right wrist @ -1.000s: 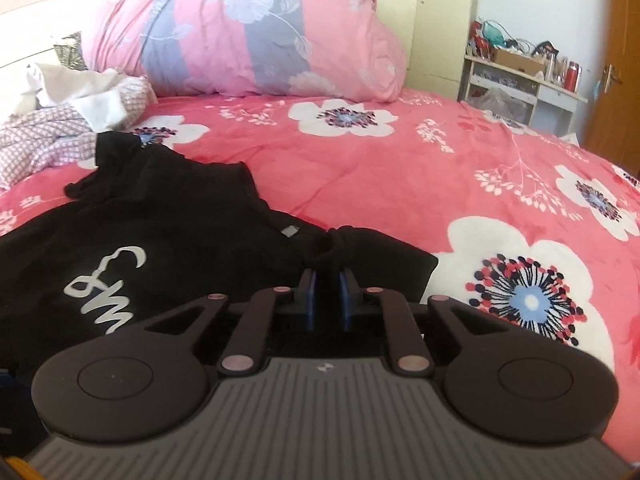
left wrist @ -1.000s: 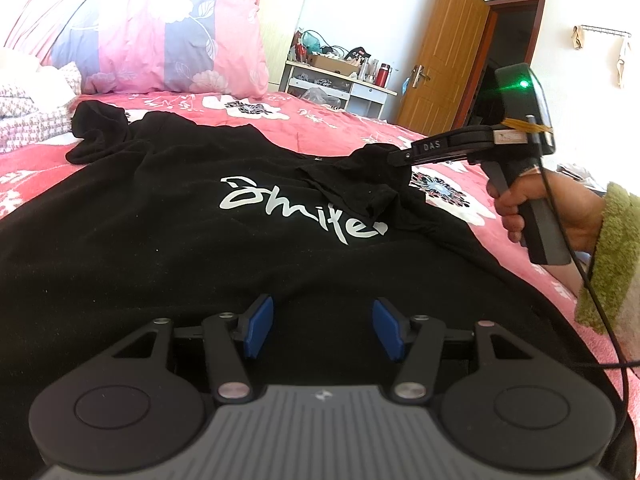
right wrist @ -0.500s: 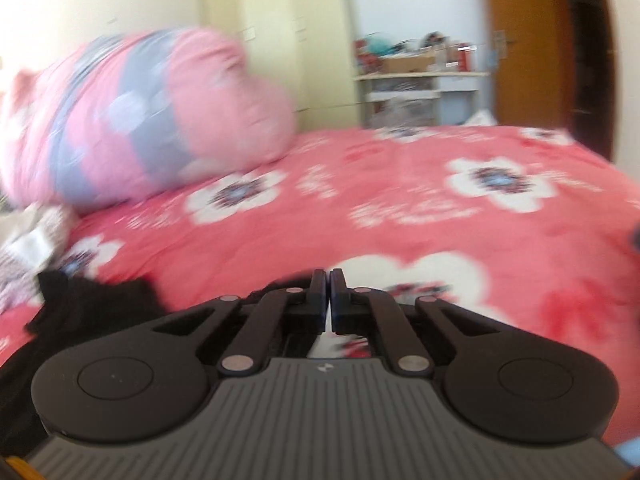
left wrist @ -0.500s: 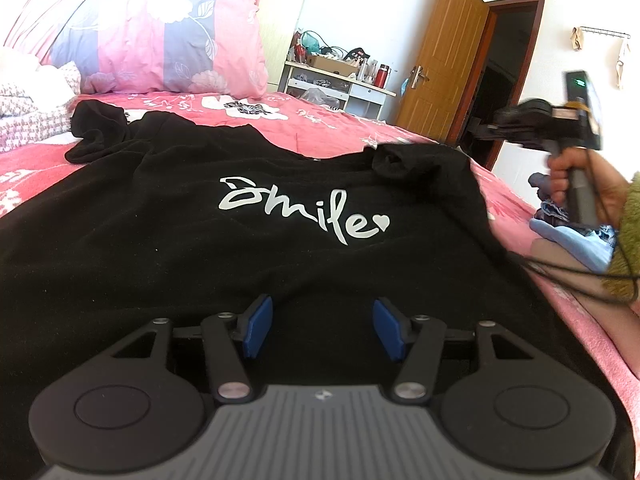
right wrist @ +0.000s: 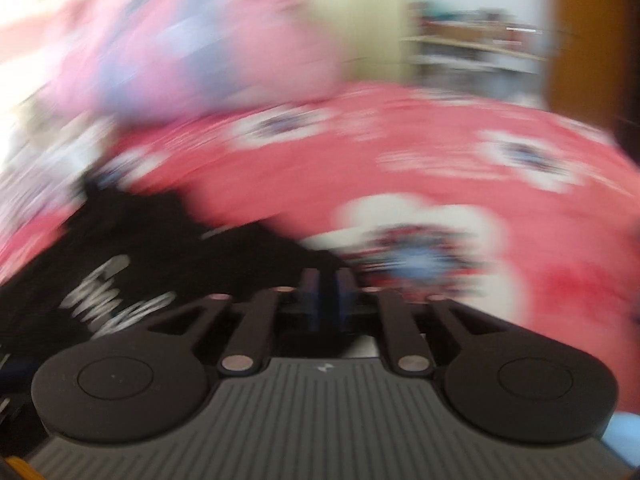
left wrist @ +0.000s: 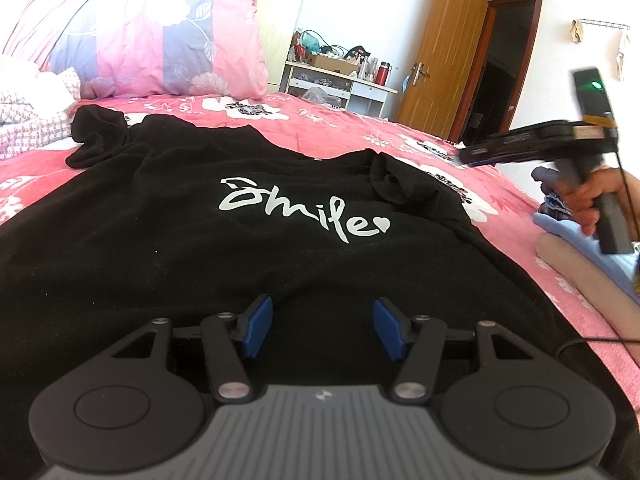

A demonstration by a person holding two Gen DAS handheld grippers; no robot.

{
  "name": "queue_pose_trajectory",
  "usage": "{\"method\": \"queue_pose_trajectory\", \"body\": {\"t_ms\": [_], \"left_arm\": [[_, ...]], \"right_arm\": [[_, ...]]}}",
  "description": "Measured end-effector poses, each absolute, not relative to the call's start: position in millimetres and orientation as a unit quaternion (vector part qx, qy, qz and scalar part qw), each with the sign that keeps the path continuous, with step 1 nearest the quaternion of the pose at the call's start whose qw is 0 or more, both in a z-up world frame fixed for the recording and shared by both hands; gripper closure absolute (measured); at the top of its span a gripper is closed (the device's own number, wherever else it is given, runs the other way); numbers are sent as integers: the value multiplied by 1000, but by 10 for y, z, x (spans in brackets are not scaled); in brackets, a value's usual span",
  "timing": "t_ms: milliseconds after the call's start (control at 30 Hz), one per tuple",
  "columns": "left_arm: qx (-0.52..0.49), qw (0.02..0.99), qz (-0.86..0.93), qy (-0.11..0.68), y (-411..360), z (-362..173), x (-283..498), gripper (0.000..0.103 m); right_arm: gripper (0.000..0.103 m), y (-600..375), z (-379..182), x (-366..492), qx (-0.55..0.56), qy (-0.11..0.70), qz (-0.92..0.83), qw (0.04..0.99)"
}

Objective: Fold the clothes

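A black T-shirt was spread flat over the pink flowered bedspread, and most of the middle of the left wrist view was filled by it. The white word "Smile" with a small heart was printed on its chest. One sleeve was bunched at the upper left, and the other sleeve was crumpled right of the print.

The left gripper was seen at the lower centre, just above the dark cloth – its blue pads were held well apart and nothing was clamped between them.

The right gripper was found at the right edge of that view, carried by a hand above the bedspread and clear of the shirt. In its own blurred view, the right gripper was seen with the jaws opening; only a narrow gap was shown and no cloth was caught in it. The shirt lay there at the lower left.

A large pink and lilac pillow was placed at the upper left, and a brown door stood open at the upper right – beside it a white shelf unit was cluttered with small things.
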State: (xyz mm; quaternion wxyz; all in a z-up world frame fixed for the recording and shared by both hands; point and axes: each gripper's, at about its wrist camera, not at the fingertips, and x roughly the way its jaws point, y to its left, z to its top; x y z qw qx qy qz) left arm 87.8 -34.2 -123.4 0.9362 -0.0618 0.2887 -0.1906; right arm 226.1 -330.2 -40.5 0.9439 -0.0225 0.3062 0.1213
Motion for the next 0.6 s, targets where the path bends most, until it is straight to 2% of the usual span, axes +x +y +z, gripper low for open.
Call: {"method": "queue_pose_trajectory", "body": {"t_ms": [33, 67, 133, 200, 233, 267, 433, 600], "left_arm": [[-62, 936, -191, 289, -343, -1234, 878, 45], [-61, 936, -190, 289, -344, -1233, 878, 45], [-60, 936, -190, 289, -343, -1229, 880, 45], [-59, 936, -190, 289, -347, -1229, 878, 45], [-59, 936, -190, 289, -347, -1229, 877, 45], [-60, 936, -190, 289, -343, -1230, 875, 45], [-66, 935, -193, 289, -320, -1231, 882, 45], [-69, 934, -193, 292, -312, -1221, 893, 45]], "right_arm": [[51, -3068, -483, 2294, -51, 314, 145, 937], [45, -2834, -560, 2328, -80, 322, 168, 928], [45, -2481, -744, 2427, -142, 339, 182, 912], [58, -2495, -837, 2534, -145, 353, 157, 911], [89, -2550, -861, 2579, -136, 359, 142, 912], [97, -2605, -885, 2623, -127, 365, 126, 914], [98, -3642, -504, 2397, -8, 322, -28, 946], [94, -4560, -433, 2084, 96, 342, -183, 917]]}}
